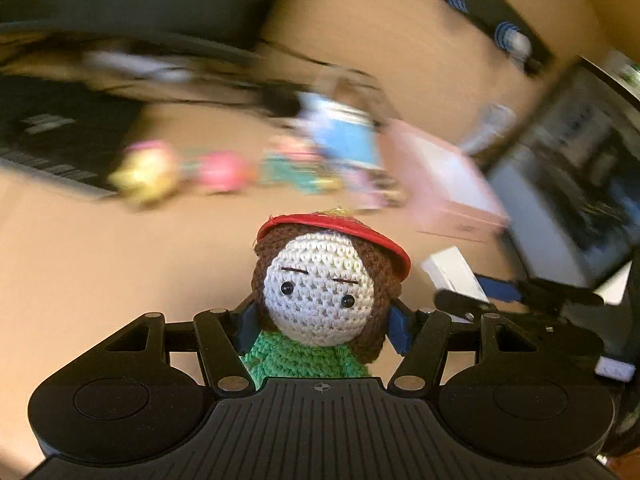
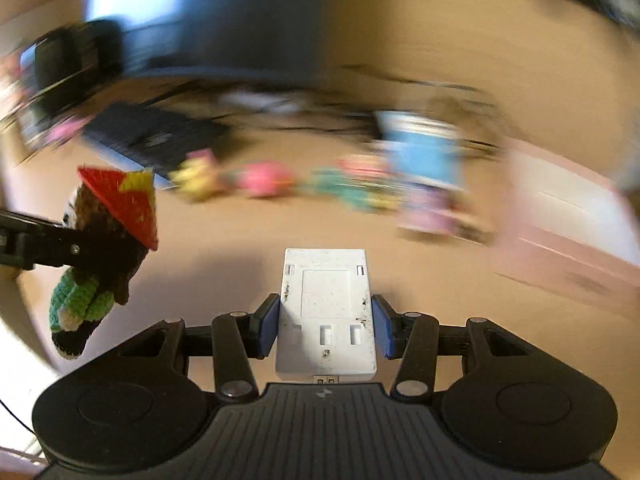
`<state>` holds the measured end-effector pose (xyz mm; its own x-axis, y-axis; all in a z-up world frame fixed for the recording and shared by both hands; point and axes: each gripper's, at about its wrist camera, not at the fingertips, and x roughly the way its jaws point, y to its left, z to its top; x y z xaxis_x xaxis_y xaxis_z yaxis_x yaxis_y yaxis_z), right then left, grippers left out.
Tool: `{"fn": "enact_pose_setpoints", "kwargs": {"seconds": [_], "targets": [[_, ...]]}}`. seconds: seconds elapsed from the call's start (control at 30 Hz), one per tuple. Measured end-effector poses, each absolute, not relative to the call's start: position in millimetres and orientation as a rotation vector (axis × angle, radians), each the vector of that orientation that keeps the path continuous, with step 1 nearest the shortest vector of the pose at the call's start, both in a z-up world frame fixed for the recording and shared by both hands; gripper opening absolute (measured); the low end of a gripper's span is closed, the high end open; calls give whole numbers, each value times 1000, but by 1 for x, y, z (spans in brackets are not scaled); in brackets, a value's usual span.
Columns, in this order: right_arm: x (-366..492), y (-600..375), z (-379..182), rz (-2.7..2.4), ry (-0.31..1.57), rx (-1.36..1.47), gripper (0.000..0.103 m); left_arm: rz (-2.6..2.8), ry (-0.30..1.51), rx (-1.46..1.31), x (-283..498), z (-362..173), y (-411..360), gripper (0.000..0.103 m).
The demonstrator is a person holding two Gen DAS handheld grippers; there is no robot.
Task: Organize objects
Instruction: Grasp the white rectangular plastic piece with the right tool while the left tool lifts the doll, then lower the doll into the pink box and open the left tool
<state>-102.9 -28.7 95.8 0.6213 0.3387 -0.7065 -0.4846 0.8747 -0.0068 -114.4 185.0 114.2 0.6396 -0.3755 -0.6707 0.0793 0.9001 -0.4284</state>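
Observation:
My left gripper (image 1: 322, 326) is shut on a crochet doll (image 1: 320, 288) with a white face, brown hair, red hat and green body, held above the tan table. The doll also shows in the right wrist view (image 2: 108, 240) at the left, clamped by the left gripper. My right gripper (image 2: 325, 326) is shut on a flat white plastic box (image 2: 326, 312), also held above the table. The box and right gripper show in the left wrist view (image 1: 454, 276) at the right.
The background is blurred by motion. A row of small colourful toys (image 2: 264, 180) lies across the tan table (image 2: 240, 232), with a blue-and-white box (image 2: 424, 148) and a pink box (image 2: 568, 216) to the right. A black keyboard (image 2: 152, 136) lies at the far left.

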Motion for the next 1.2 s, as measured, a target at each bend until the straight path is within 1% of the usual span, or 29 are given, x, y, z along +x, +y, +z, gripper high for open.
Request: {"fn": "enact_pose_setpoints", "kwargs": {"seconds": [0.1,0.2,0.3,0.43,0.5,0.57,0.63,0.73,0.8,0.9,1.0,1.07,1.1,1.13,1.2], "targets": [[-114,-93,110,334,727,-176,47,-346,848,-373,-65,120,131,66],[-123,-146,116,256,729,-107,47,-378,791,-341,-15,134,86,66],[-125,-172,113,222,727,-96,47,-393,731,-356,42,149,39,67],[-113,-201,112,241,728,-52,47,-403,690,-383,96,149,-8,69],[-102,-206,109,268,725,-40,47,-378,730,-346,122,140,-30,69],[-92,-213,106,303,725,-25,47,-339,811,-308,143,123,-48,70],[-83,-217,102,328,725,-17,47,-308,835,-309,152,112,-53,69],[-67,-220,95,336,737,-4,47,-274,807,-371,150,104,-45,69],[-60,-220,93,334,736,3,47,-279,799,-296,151,105,-49,69],[-53,-220,95,328,702,3,47,-287,801,-91,149,103,-60,69],[-37,-220,88,291,736,32,47,-318,813,-138,148,93,-52,71],[-33,-217,87,282,746,28,47,-308,865,-114,150,84,-51,71],[-33,-216,88,284,743,17,47,-301,906,-84,153,80,-56,70],[-33,-214,88,286,744,6,47,-309,885,-50,149,79,-58,70],[-33,-212,88,282,750,-11,47,-317,892,-51,146,78,-56,65]]}}
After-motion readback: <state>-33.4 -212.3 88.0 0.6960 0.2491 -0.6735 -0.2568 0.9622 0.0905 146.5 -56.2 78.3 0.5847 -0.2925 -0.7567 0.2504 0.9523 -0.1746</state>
